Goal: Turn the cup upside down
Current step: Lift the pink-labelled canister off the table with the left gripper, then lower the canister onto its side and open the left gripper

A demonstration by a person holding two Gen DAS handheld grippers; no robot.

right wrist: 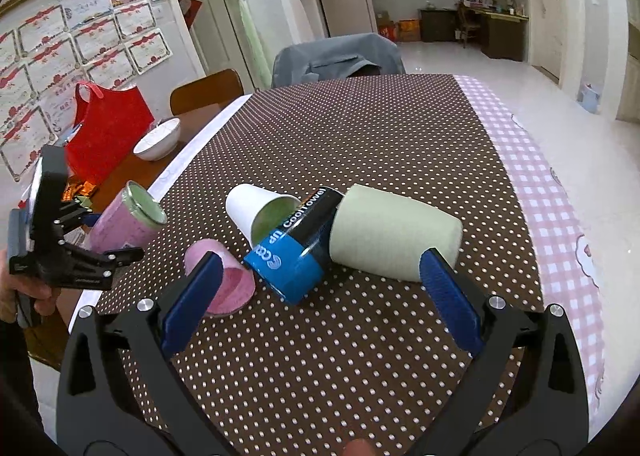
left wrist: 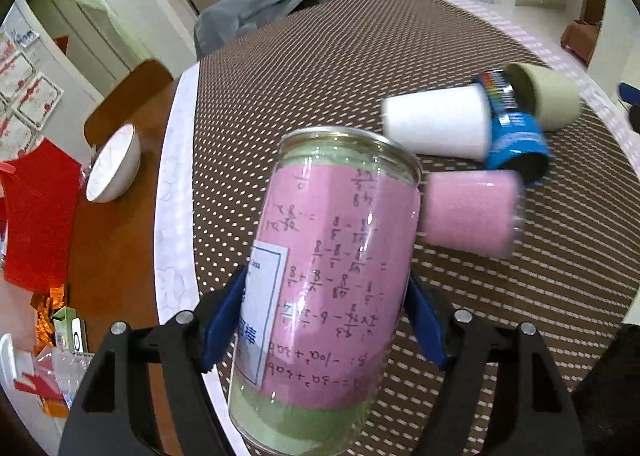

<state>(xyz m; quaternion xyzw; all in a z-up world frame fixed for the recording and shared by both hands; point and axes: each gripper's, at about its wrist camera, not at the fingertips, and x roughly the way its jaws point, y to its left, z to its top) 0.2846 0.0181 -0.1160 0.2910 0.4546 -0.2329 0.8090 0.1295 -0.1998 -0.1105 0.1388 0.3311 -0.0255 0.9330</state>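
Left wrist view: the left gripper (left wrist: pixel 326 320) is seen pinching a clear cup (left wrist: pixel 332 288) wrapped in pink paper bearing handwritten sums, its blue pads (left wrist: pixel 222 330) pressed against both sides of the wall. The cup is held tilted above the near edge of the dotted brown tablecloth (left wrist: pixel 360 68), metal-rimmed end pointing away from the camera. Beyond it, four containers lie on their sides in a tight cluster: a white paper cup (left wrist: pixel 438 122), a blue-and-black can (left wrist: pixel 516 136), a pale green cup (left wrist: pixel 548 96) and a small pink cup (left wrist: pixel 470 212). The white cup and the pink cup are seen touching or just beside the can. To the left, on the bare wooden table, a white bowl (left wrist: pixel 114 164) and a red bag (left wrist: pixel 38 216) are shown. Right wrist view: the right gripper (right wrist: pixel 320 300) is shown spread wide with nothing between its blue pads (right wrist: pixel 192 304), hovering over the tablecloth (right wrist: pixel 360 136) near the cluster. The pink cup (right wrist: pixel 224 276) is partly hidden by the left pad, and the pale green cup (right wrist: pixel 394 232) is partly overlapped by the right pad. The can (right wrist: pixel 296 252) lies between the white cup (right wrist: pixel 256 212) and the green cup. At far left, the left gripper (right wrist: pixel 80 240) and the clear cup (right wrist: pixel 128 220) are visible, with the bowl (right wrist: pixel 158 138) and red bag (right wrist: pixel 106 132) behind them. A grey-draped chair (right wrist: pixel 336 56) stands at the far end of the table.
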